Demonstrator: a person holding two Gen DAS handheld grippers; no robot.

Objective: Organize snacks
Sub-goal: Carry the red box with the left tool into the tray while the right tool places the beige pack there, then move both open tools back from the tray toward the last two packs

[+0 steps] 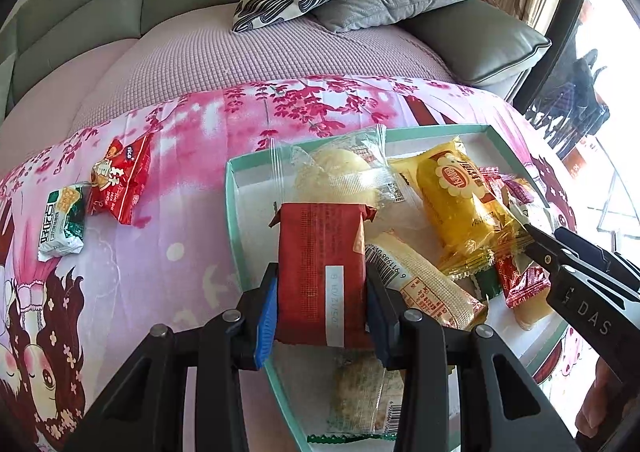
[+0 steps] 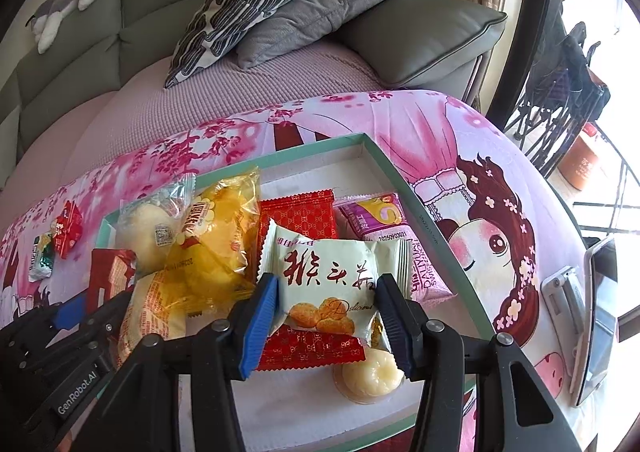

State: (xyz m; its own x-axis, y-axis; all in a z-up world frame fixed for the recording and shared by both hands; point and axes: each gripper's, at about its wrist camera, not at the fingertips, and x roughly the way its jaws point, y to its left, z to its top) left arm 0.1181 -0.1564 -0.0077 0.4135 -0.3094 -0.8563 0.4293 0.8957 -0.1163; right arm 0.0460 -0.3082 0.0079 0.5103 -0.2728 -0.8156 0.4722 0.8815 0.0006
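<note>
Two claws work over the teal tray. Left claw is clamped on a red packet, long axis running straight ahead between its fingers. Right claw is clamped on a pale biscuit packet, lying crosswise; two loose snacks lie on the counter, far left of the left claw, the nearer one.

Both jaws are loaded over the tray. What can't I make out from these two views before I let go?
- Left wrist: the front label of the red packet faces away; only its back shows.
- Left wrist: the pale packet beneath it, partly covered by the left gripper.
- Right wrist: the tray near corner, hidden by the right gripper.
- Right wrist: print on the two small packets on the cloth, too small.
</note>
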